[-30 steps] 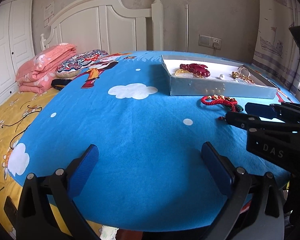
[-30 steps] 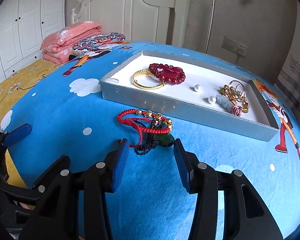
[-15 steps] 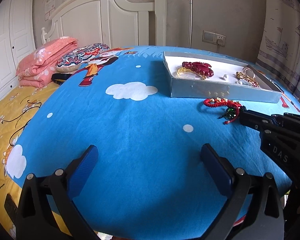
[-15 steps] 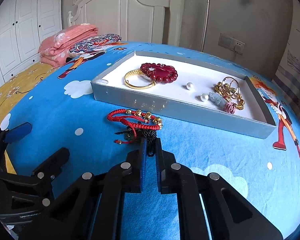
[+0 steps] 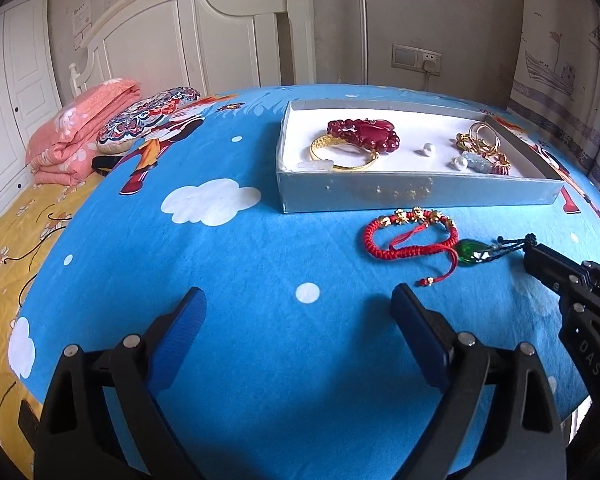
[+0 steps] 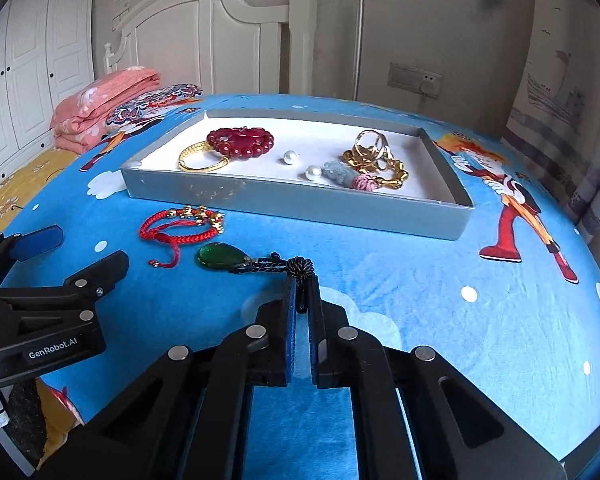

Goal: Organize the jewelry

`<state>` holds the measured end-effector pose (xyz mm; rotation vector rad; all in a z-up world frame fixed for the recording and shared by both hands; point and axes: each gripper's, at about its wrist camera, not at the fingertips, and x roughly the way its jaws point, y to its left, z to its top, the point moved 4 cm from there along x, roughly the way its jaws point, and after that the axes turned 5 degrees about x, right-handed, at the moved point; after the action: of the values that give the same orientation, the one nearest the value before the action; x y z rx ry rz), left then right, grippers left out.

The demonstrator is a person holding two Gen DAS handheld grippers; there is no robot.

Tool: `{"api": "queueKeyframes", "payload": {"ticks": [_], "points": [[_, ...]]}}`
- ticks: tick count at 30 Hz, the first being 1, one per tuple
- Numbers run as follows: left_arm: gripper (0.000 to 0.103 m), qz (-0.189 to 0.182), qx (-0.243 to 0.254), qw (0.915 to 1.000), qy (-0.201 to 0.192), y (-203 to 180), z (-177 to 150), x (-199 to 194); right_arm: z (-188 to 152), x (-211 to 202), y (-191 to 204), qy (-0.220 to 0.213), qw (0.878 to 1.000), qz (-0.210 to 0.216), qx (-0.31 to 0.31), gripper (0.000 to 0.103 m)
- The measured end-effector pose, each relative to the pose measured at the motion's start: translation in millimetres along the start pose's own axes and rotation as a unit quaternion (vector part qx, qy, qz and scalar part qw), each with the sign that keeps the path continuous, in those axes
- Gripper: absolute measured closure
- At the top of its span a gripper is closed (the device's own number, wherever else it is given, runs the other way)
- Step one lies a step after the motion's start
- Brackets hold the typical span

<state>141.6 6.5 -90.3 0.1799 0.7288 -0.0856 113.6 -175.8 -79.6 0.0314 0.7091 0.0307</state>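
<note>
1. A green pendant [image 6: 219,257] on a dark knotted cord [image 6: 296,267] lay on the blue bed.
2. A red braided bracelet [image 6: 180,227] with gold beads lay beside it, before the grey tray [image 6: 300,206].

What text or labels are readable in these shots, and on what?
"GenRobot.AI": on the left gripper's black body, right wrist view.
"DAS": on the right gripper's body, left wrist view.
Paper notice on the wardrobe: print too small to read.
Gold marks on the tray's front wall: worn, unreadable.
</note>
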Motion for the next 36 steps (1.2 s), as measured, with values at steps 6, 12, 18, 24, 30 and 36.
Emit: {"api": "queueKeyframes", "payload": {"ticks": [6,12,18,24,30,36], "points": [[0.007,-0.020,-0.015,0.9996,0.008,6.7,-1.8,4.5,-7.6,-7.3,-43.1,-0.023,0.999,-0.024,0.034,0.098],[0.009,-0.048,-0.022,0.9986,0.006,1.4,5.3,0.1,-11.6,-9.3,-75.6,-0.041,0.997,-0.041,0.051,0.098],[0.009,-0.048,-0.008,0.9988,-0.010,-19.4,22.4,-3.4,-10.9,-6.7,-78.4,-0.052,0.997,-0.045,0.041,0.098],[0.018,-0.064,-0.003,0.9979,0.011,-43.6,32.8,10.5,-11.5,-9.2,-80.9,-0.045,0.997,-0.024,0.063,0.098],[0.020,-0.039,-0.034,0.9971,0.056,-37.8,34.3,25.1,-14.5,-11.9,-62.9,-0.042,0.998,0.003,0.053,0.098],[0.055,-0.025,-0.001,0.9994,0.022,-39.4,23.4,13.0,-16.3,-14.8,-53.1,-0.040,0.998,0.014,0.043,0.098]]}}
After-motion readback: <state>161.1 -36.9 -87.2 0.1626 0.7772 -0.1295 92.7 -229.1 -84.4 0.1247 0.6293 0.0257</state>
